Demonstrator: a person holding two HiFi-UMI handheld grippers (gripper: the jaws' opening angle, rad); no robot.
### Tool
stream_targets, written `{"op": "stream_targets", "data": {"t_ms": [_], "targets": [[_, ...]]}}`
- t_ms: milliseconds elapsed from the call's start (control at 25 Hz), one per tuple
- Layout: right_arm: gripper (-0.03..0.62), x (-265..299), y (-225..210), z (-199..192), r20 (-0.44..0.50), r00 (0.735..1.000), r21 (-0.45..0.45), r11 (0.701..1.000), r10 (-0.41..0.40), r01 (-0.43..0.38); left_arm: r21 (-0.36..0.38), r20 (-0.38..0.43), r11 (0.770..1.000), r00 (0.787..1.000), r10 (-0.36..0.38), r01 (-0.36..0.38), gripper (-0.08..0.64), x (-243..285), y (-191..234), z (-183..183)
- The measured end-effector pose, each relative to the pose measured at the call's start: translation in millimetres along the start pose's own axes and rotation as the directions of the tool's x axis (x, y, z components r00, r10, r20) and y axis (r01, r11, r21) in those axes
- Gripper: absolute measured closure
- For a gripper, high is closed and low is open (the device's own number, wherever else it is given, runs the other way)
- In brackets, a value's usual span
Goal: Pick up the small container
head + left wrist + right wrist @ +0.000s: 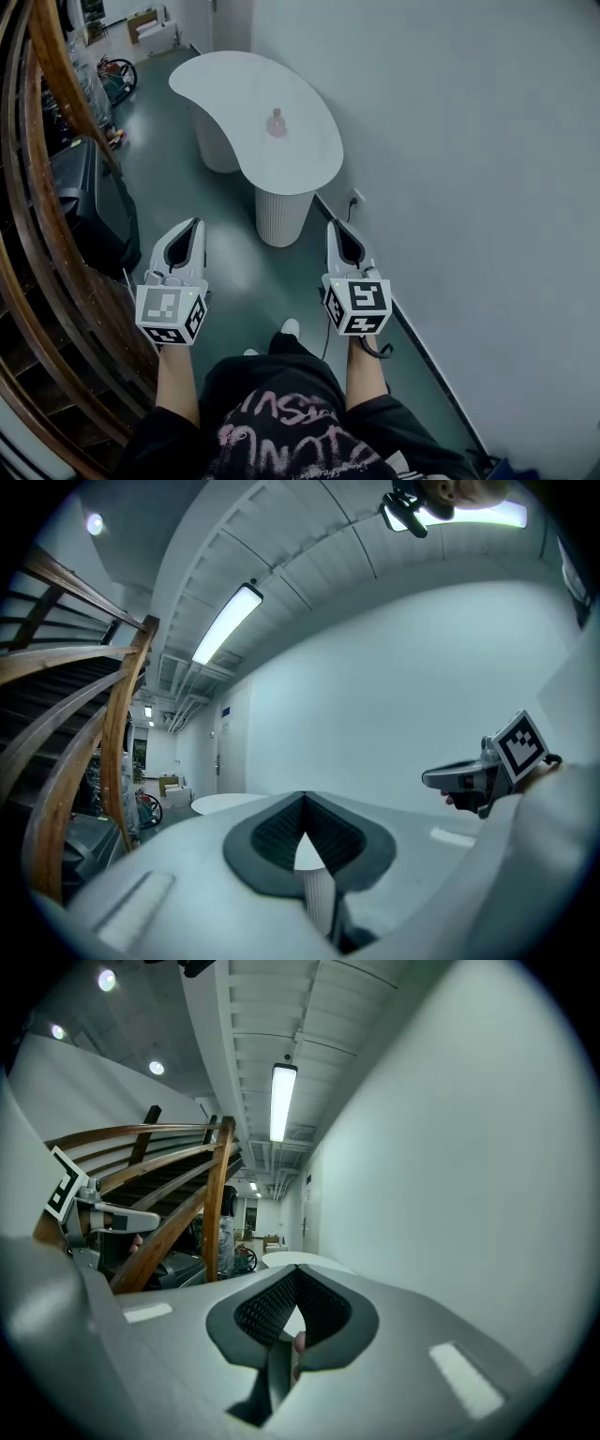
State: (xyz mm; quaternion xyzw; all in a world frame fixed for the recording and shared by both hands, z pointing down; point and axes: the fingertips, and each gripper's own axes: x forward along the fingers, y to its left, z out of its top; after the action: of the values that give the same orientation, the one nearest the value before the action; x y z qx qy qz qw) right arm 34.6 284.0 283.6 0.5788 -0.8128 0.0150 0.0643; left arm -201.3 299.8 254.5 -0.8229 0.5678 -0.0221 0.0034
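The small container [276,123] is a pink bottle-like thing standing near the middle of a white bean-shaped table [300,155] on fluted pedestals, well ahead of me. My left gripper [197,223] and right gripper [332,225] are held side by side above the floor, short of the table, both pointing toward it. Each has its jaws shut with nothing between them. In the left gripper view the shut jaws [305,799] frame the table top [230,802] far off. In the right gripper view a sliver of pink [297,1342] shows through the jaw gap [295,1271].
A curved wooden stair railing [56,84] runs along the left, with a black case [89,197] beside it. A plain wall [469,141] with a socket [356,199] bounds the right. Boxes [150,26] and a wheeled thing [117,77] stand far back.
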Motion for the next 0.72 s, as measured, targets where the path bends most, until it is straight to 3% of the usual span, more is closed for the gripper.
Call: {"op": "stream_targets", "data": {"t_ms": [720], "targets": [[0.581,22,-6,-1,0.029,1.000,0.029,1.000,0.003,-0.004,0.038,-0.020,0.997,0.998,-0.061,0.062,0.560,35,1,-11]]}}
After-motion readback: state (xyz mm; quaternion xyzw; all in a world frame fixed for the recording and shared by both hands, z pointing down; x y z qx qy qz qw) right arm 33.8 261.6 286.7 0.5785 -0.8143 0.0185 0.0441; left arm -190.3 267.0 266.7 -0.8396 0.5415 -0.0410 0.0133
